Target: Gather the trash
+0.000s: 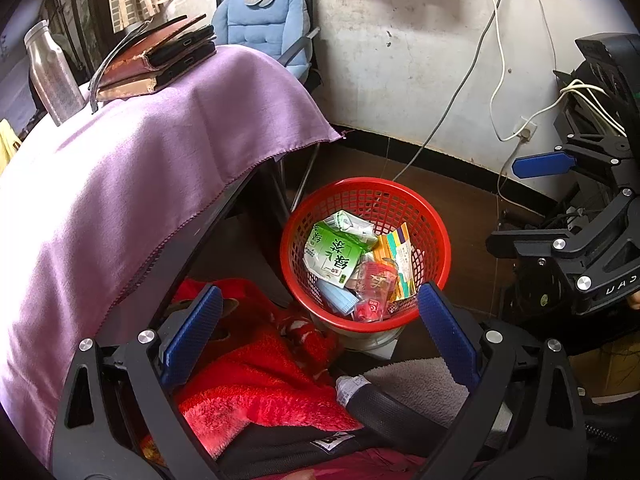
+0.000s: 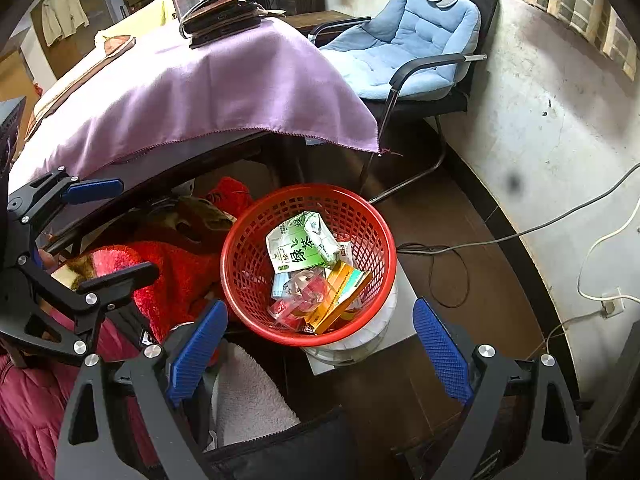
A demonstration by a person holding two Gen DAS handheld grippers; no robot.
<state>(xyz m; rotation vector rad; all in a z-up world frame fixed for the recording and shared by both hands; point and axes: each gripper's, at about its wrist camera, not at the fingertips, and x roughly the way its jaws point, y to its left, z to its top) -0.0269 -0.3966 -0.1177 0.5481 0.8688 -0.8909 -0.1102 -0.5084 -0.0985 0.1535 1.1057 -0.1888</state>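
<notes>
While both hang over red basket [image 1: 436, 236] w/ trash, left gripper [image 1: 316, 316] — released, right gripper [image 2: 320, 324] — released

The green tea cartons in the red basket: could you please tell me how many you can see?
1. A single green tea carton lies on top of the other trash, toward the far side of the red basket. More could be buried underneath the pile; the views cannot settle that.
</notes>
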